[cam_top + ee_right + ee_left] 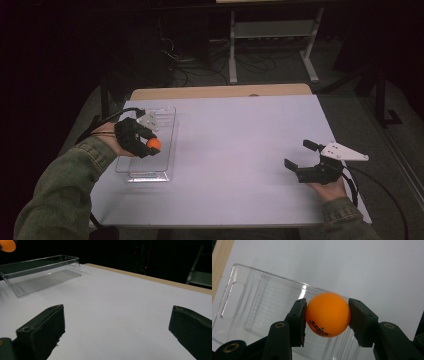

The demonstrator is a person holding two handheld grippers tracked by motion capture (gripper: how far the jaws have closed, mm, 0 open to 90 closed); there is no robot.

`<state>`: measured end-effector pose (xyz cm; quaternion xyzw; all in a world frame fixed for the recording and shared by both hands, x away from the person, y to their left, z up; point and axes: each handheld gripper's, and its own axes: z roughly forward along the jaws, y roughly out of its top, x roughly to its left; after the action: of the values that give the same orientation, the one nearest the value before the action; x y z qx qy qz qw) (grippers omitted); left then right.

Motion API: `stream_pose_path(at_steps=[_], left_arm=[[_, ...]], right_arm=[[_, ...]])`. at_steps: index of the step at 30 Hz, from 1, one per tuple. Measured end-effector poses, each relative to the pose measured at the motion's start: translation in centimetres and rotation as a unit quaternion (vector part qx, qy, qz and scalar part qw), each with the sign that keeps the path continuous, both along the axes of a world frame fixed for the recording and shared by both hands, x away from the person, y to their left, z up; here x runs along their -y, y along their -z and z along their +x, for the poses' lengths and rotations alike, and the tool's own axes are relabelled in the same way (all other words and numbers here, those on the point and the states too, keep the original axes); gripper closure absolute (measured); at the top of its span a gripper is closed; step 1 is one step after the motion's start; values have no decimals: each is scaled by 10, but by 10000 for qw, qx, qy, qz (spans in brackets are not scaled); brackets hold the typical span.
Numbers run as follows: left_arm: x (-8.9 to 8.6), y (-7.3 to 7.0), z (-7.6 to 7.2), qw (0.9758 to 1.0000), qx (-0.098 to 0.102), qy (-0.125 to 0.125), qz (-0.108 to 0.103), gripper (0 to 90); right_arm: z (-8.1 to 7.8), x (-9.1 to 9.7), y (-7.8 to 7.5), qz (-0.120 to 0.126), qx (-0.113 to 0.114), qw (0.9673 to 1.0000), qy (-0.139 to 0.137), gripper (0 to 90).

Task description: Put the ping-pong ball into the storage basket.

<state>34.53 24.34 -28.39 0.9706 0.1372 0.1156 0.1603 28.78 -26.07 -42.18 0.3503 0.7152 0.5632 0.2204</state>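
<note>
An orange ping-pong ball (328, 314) with dark print sits between the pads of my left gripper (327, 317), which is shut on it. In the high view the ball (154, 144) hangs over the clear plastic bin (165, 145) at the table's left, held above the bin's open top by the left gripper (150, 145). The clear bin (249, 302) lies below the ball in the left gripper view, with nothing inside it. My right gripper (301, 156) rests at the right of the table, jaws wide apart with nothing between them. In the right gripper view the gripper (117, 330) faces bare table, with the bin (40, 272) far off.
The white table (235, 150) has a wooden strip (220, 92) along its far edge. Behind it stand a metal frame (272, 45) and cables on a dark floor. A cable trails from each gripper.
</note>
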Motion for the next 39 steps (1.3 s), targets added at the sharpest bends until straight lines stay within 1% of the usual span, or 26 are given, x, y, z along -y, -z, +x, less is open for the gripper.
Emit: stream_pose_path(at_steps=[5, 7, 12, 15, 19, 21, 23, 28, 31, 33, 39], left_arm=[[0, 2, 1, 9999, -70, -9, 83, 505], [0, 3, 2, 9998, -93, -5, 187, 505], [-1, 5, 2, 9994, -227, 74, 257, 505], [0, 7, 2, 9988, -282, 115, 376, 505], [0, 7, 2, 9985, -292, 121, 446, 505], [0, 7, 2, 9981, -284, 113, 533, 505], [0, 7, 2, 9980, -302, 100, 545, 505], [0, 9, 3, 9973, -306, 90, 655, 505], [1, 12, 5, 9972, -283, 104, 688, 505], [2, 14, 6, 9972, -300, 119, 676, 505], [7, 20, 8, 9966, -336, 187, 729, 505]], right_arm=[[0, 0, 0, -3, -3, 10000, 0, 0], [0, 0, 0, -5, -1, 10000, -4, 0], [0, 0, 0, -3, -3, 10000, -2, 0], [0, 0, 0, -13, 0, 10000, -9, 0], [0, 0, 0, -17, -2, 10000, -10, 0], [0, 0, 0, -22, -1, 10000, -14, 0], [0, 0, 1, -23, -1, 10000, -14, 0], [1, -1, 1, -30, -6, 10000, -17, 0], [0, -1, 1, -37, -8, 10000, -23, 0], [0, -1, 1, -43, -13, 10000, -25, 0], [0, -1, 1, -43, -12, 10000, -26, 0]])
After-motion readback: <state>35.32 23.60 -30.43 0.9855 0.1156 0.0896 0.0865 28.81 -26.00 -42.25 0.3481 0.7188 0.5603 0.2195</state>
